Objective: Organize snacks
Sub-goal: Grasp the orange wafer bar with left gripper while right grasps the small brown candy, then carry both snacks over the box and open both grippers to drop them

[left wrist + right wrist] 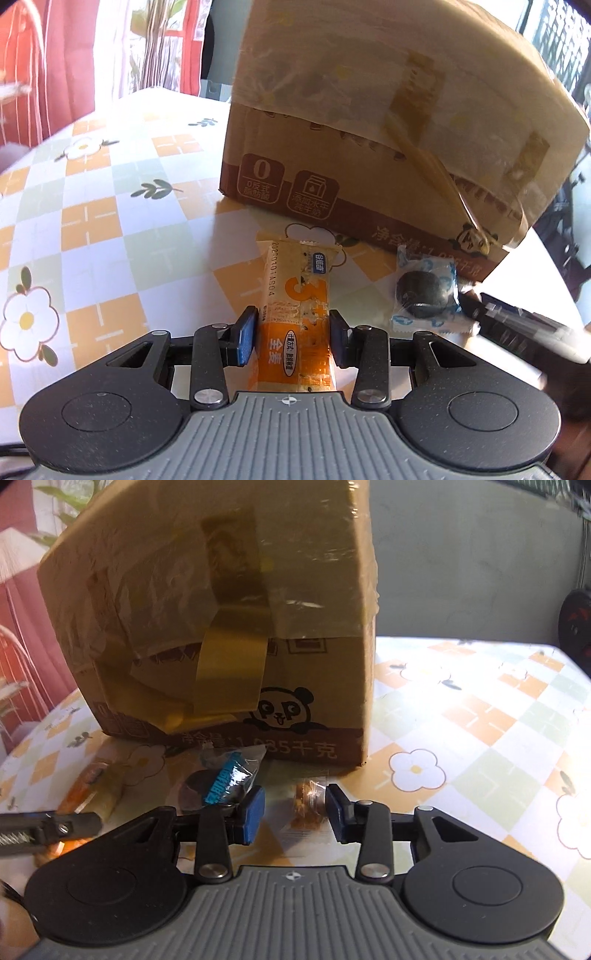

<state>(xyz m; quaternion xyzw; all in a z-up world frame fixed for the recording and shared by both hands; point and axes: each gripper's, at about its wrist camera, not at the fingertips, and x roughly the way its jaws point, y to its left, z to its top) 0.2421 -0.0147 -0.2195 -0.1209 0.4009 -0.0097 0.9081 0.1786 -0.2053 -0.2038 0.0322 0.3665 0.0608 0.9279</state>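
While the left hand-held gripper (291,338) clamps the light, crushable orange snack bar (300,317) mid-length at lower centre, the right hand-held gripper (295,814) brackets a slippery clear-wrapped snack (304,805) on the tabletop (480,716), grip unclear.

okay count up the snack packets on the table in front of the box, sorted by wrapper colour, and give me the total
Orange wrapper: 1, the orange snack bar, between the left gripper's pads.
Blue-and-white wrapper: 1, the dark round cookie packet.
Clear wrapper: 1, the brown snack packet, between the right gripper's jaws.
Total: 3 packets, all in front of the cardboard box.
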